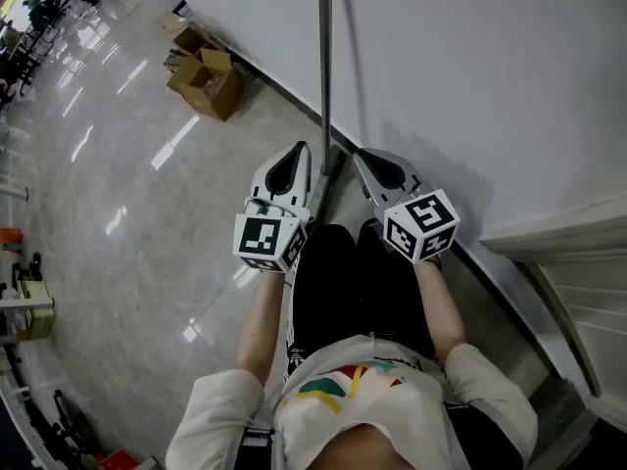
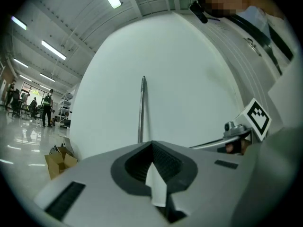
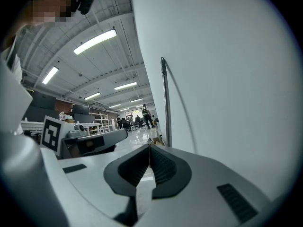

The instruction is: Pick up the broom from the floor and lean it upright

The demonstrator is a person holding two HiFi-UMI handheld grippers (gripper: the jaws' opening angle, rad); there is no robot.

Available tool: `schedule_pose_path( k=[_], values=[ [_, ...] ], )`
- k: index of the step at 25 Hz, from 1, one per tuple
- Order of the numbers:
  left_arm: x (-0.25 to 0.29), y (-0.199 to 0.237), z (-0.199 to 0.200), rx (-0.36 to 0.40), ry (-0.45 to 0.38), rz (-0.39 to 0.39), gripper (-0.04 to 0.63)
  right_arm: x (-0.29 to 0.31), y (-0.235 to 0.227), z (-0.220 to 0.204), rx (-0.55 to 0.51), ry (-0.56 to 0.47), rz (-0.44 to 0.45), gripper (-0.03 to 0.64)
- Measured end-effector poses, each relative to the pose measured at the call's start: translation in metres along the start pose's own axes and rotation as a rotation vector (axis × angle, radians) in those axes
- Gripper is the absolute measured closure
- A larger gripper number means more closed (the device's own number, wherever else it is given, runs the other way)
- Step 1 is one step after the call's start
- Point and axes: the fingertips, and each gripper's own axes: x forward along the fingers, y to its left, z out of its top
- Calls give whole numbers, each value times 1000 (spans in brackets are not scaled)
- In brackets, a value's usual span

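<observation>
The broom's grey metal handle (image 1: pixel 324 67) stands upright against the white wall (image 1: pixel 470 67); its lower end drops out of sight between my two grippers. The handle (image 2: pixel 141 110) rises just past the jaws in the left gripper view, and the handle (image 3: pixel 165 103) stands a little right of the jaws in the right gripper view. My left gripper (image 1: pixel 298 149) is shut and empty, just left of the handle and apart from it. My right gripper (image 1: pixel 363 155) is shut and empty too, just right of it. The left gripper (image 2: pixel 152 142) and the right gripper (image 3: pixel 150 145) each have their pads pressed together.
Open cardboard boxes (image 1: pixel 208 76) sit on the glossy floor by the wall at the far left. A dark baseboard (image 1: pixel 294 101) runs along the wall's foot. White steps (image 1: pixel 578 262) lie at the right. The person's black-trousered legs stand below the grippers. People stand far off (image 2: pixel 46 109).
</observation>
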Motion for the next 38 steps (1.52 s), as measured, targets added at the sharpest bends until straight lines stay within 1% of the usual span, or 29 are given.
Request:
schedule_pose_path(
  k=[3,6,9,12,15,18,20,22,24,26,28,31,34,35,36,38],
  values=[
    [-6,-5,-5,-28,15,20,551,3,2,-3,-17,11,-9,604],
    [-8,-2,-17,-54,10,33,551,3,8,-3,-16,-7,-2,604],
    [-7,5,-24,-38,10,52,551,4,14,0,-18,-31,13,604],
    [-3,14,-28,-43,-19,73,551,5,14,-1,-43,-46,23,604],
    [4,17,-32,-46,-43,85,551,5,5,-9,-60,-46,21,604],
    [9,20,-37,-15,-45,93,551,6,-5,-18,-52,-38,13,604],
    [9,26,-40,-20,-40,95,551,9,-11,-18,-42,-34,-1,604],
    [8,30,-36,-35,-52,101,551,13,-11,-13,-44,-39,-5,604],
    [4,33,-27,-36,-59,111,551,15,-3,-2,-57,-49,8,604],
    [0,31,-14,-41,-47,125,551,11,4,15,-58,-36,11,604],
    [-7,20,13,-56,-24,141,551,0,12,39,-43,17,5,604],
    [-17,9,90,-96,-10,166,551,-18,38,86,11,120,16,604],
    [-34,19,158,-153,85,214,551,-30,79,141,61,222,42,604],
    [-41,22,186,-176,95,230,551,-34,94,164,63,249,58,604],
    [-49,22,219,-191,82,244,551,-40,111,189,57,271,77,604],
    [-66,16,298,-191,41,263,551,-53,145,249,28,301,116,604]
  ],
)
